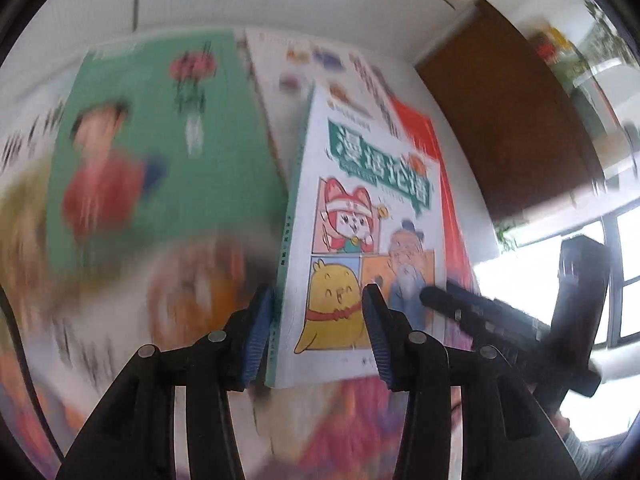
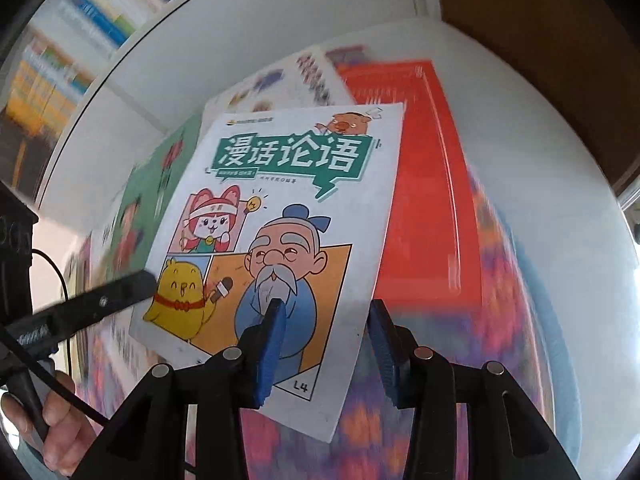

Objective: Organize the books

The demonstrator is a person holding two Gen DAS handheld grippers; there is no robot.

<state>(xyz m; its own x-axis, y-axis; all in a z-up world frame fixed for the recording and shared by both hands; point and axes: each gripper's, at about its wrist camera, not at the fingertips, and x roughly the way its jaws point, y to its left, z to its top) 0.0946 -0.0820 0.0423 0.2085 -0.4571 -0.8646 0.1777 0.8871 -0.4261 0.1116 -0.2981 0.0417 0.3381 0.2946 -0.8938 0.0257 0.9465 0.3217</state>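
A white comic book with a green title banner, a yellow chick and an old bearded man on its cover (image 1: 360,240) (image 2: 276,240) is lifted clear of the table. My left gripper (image 1: 318,332) is shut on its spine edge. My right gripper (image 2: 324,352) is shut on its opposite edge. Each gripper shows in the other's view, the right one (image 1: 480,320) and the left one (image 2: 100,304). Below lie a green book (image 1: 160,152) (image 2: 148,200), a red book (image 2: 424,200) (image 1: 432,148) and a white book (image 1: 312,64).
The books lie on a round white table (image 2: 520,120). A brown panel (image 1: 512,120) stands behind it. A shelf with many books (image 2: 80,40) is at the upper left in the right wrist view. A window (image 1: 624,280) is at the right. The background is motion-blurred.
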